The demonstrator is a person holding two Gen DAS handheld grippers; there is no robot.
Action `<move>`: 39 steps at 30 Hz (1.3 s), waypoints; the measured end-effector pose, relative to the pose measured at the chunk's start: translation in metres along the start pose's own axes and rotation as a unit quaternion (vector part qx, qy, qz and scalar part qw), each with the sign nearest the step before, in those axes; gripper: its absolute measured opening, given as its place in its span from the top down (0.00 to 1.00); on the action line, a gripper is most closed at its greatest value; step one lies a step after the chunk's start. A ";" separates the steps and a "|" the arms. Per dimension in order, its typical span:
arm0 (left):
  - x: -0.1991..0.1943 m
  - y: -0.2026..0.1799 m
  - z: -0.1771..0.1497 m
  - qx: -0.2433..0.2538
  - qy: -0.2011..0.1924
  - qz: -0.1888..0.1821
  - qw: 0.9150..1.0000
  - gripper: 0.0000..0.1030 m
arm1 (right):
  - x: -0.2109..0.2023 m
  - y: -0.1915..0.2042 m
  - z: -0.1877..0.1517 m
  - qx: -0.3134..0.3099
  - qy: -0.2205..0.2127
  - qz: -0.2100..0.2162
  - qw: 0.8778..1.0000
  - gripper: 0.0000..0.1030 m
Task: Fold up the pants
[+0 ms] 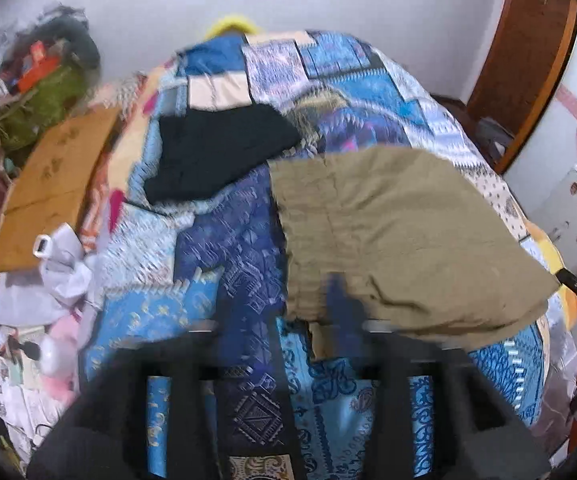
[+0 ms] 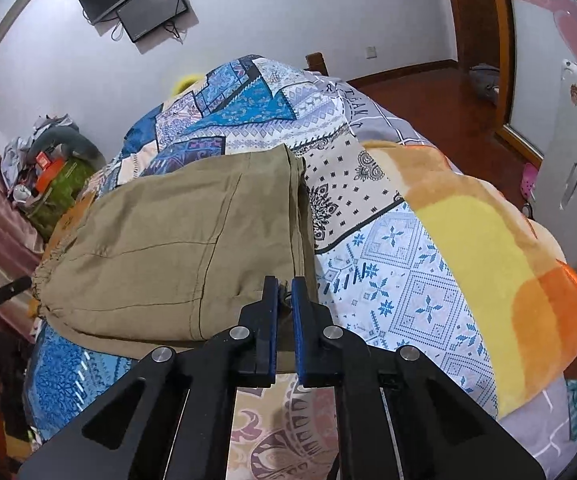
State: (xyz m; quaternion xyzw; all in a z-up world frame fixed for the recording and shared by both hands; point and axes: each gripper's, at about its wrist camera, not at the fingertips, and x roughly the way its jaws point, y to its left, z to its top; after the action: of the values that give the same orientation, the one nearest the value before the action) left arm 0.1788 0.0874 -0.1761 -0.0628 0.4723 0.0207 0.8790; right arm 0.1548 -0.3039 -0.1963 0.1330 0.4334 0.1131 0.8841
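Right gripper (image 2: 285,286) pinching khaki pants (image 2: 168,236) on patchwork quilt (image 2: 388,280); left gripper (image 1: 288,328) blurred, state unclear.

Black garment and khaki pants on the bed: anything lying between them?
In the left wrist view, only bare patchwork quilt separates the black garment from the khaki pants.

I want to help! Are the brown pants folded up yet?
Partly folded: the brown pants lie doubled into a short, layered rectangle on the quilt.
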 end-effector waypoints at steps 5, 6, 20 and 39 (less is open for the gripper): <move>0.013 -0.012 -0.001 0.014 0.003 -0.011 1.000 0.41 | 0.003 0.002 -0.002 -0.007 0.004 -0.006 1.000 0.94; 0.014 -0.014 0.000 0.016 0.002 -0.006 1.000 0.47 | 0.003 0.000 -0.001 -0.002 0.005 -0.003 1.000 0.94; -0.012 -0.025 0.000 0.038 -0.009 -0.009 0.999 0.98 | -0.009 -0.011 0.016 -0.018 -0.004 -0.009 1.000 0.94; -0.016 -0.071 0.012 0.108 -0.052 -0.026 0.992 0.39 | -0.009 0.074 0.027 -0.109 -0.020 0.059 0.992 0.60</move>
State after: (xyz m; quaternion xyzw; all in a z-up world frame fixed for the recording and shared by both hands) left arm 0.1868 0.0194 -0.1497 0.0215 0.4234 -0.0501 0.9043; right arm 0.1645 -0.2405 -0.1493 0.0638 0.3919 0.2087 0.8938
